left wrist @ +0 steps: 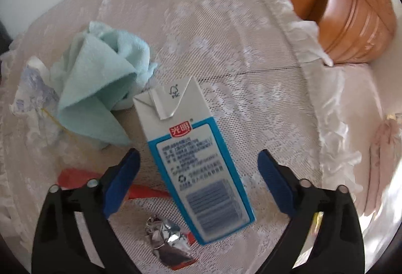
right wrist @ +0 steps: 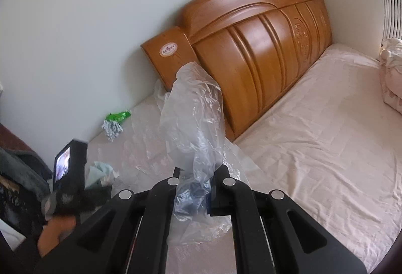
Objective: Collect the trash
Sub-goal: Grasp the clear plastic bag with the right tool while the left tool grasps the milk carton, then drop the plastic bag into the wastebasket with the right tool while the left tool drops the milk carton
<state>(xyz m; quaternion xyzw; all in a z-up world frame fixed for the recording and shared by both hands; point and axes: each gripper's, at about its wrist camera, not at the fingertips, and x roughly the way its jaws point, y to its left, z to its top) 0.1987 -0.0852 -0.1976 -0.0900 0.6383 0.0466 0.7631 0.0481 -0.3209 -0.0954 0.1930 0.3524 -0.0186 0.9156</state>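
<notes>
— Two views: our left tool [left wrist: 198,163] gapes around the milk carton [left wrist: 193,151] on the lace-covered worktop [left wrist: 251,48], pads clear.
— Only ours shows the right tool [right wrist: 198,188] clamped on a plastic bag [right wrist: 193,118].

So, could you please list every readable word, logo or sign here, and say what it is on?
"光明": red badge on the carton.
"FSC" tree mark: carton top flap.
Recycling symbol: above the carton's barcode.
Carton's panel text: too blurred.
Round sticker on the headboard: too small.
</notes>
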